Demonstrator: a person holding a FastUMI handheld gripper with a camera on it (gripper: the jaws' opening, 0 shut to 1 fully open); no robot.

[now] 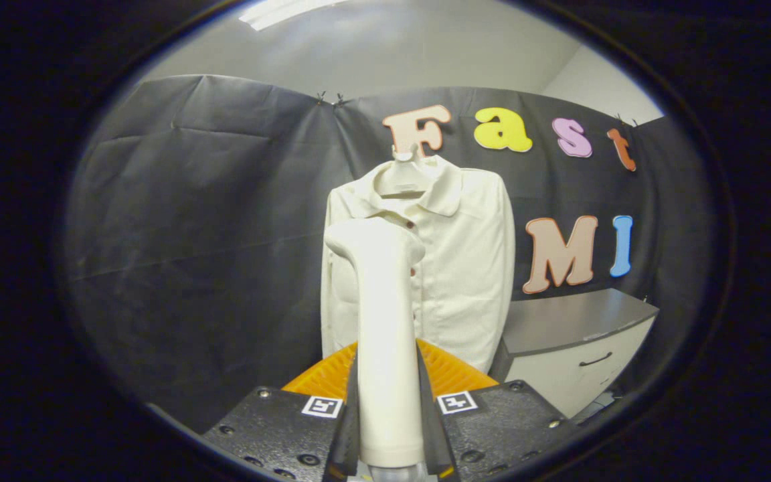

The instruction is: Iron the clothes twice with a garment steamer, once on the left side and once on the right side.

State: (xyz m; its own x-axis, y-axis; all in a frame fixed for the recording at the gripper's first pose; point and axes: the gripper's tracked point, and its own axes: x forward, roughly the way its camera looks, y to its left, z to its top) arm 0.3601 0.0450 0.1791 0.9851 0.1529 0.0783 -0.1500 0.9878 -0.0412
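A cream garment steamer (384, 321) stands upright between my fingers, its handle clamped from both sides and its head (373, 242) bent toward the shirt. My gripper (389, 395) is shut on the handle. Beyond the steamer a cream button-up shirt (466, 268) hangs on a white hanger (404, 175) against the black cloth wall. The steamer's head sits in front of the shirt's left half, at chest height, covering part of it. I cannot tell whether the head touches the cloth.
A grey-topped white cabinet (579, 348) with a drawer handle stands to the right of the shirt, below its hem level. The black cloth wall (211, 254) spreads wide to the left of the shirt.
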